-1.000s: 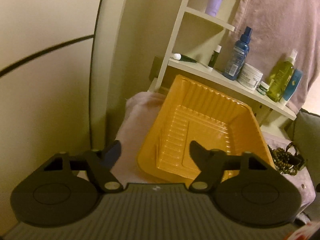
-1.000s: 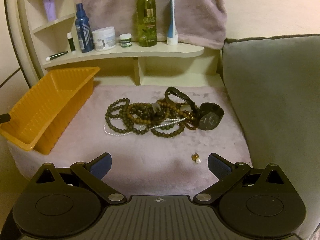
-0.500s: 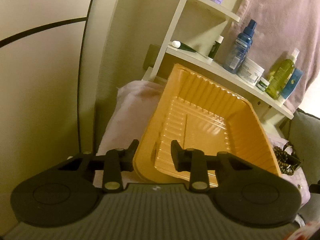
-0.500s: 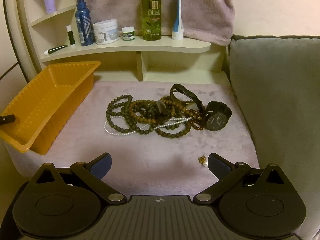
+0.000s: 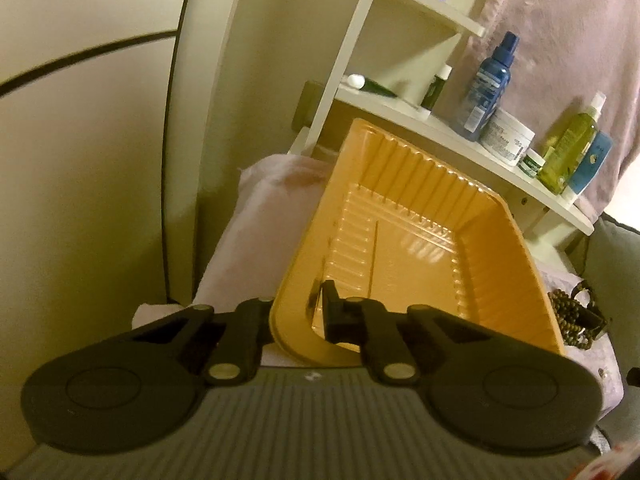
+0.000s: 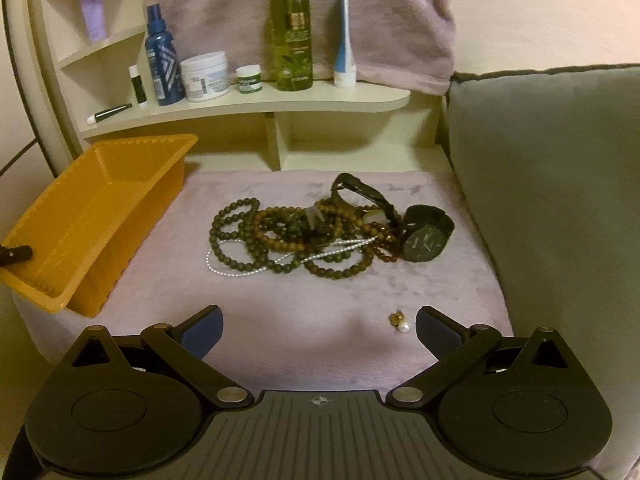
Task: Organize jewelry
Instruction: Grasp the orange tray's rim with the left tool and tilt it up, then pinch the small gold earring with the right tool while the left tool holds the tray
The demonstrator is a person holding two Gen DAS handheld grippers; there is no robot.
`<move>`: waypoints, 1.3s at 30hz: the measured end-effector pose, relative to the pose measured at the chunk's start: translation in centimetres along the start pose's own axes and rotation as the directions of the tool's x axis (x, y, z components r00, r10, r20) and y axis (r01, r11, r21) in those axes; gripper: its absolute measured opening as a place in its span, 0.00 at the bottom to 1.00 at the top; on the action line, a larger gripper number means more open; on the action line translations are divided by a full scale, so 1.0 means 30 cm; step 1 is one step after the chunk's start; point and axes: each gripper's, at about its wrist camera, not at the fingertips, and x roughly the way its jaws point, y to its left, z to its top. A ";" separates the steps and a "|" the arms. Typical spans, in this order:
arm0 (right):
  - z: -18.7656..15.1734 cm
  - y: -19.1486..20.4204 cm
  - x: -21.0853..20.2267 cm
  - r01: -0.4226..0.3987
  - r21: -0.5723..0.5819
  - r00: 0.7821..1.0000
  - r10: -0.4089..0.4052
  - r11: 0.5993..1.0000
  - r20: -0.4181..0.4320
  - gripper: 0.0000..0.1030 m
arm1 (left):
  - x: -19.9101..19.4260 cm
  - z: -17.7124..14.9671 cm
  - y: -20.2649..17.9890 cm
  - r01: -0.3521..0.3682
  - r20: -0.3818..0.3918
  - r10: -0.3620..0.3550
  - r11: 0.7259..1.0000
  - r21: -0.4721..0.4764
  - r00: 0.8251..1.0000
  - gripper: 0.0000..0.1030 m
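Observation:
An empty orange plastic tray (image 5: 420,240) rests tilted on the left of the pink cloth (image 6: 320,300). My left gripper (image 5: 298,304) is shut on the tray's near rim, one finger inside and one outside. The tray also shows in the right wrist view (image 6: 92,216), with a left fingertip (image 6: 16,255) on its rim. A tangle of bead necklaces (image 6: 288,236), a pearl strand (image 6: 240,270) and a black watch (image 6: 426,238) lies mid-cloth. A small pearl earring (image 6: 400,322) lies near my right gripper (image 6: 318,326), which is open and empty above the cloth's front.
A cream shelf (image 6: 248,104) behind holds a blue bottle (image 6: 160,64), a white jar (image 6: 205,76), a green bottle (image 6: 292,36) and small tubes. A pink towel (image 6: 304,8) hangs behind. A grey cushion (image 6: 552,200) walls the right side.
My left gripper has moved onto the tray's near rim and closed on it. The right gripper has drawn slightly nearer the jewelry and stays open.

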 end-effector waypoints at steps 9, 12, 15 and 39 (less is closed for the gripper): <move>-0.022 -0.039 -0.003 -0.010 0.038 1.000 0.009 0.999 0.026 0.99 | -0.089 0.004 -0.151 -0.083 0.034 0.080 0.991 0.106 0.996 0.05; -0.037 -0.060 -0.007 -0.011 0.056 0.999 0.009 0.998 0.031 0.99 | -0.118 0.000 -0.209 -0.126 0.062 0.117 0.979 0.160 0.991 0.04; -0.053 -0.090 -0.007 -0.007 0.069 0.999 0.004 0.998 0.042 0.99 | -0.141 0.000 -0.264 -0.161 0.096 0.144 0.965 0.208 0.985 0.04; -0.109 -0.211 0.163 0.003 -0.073 0.998 0.001 0.997 0.063 0.11 | -0.183 -0.016 -0.458 -0.240 0.157 0.198 0.912 0.333 0.968 0.05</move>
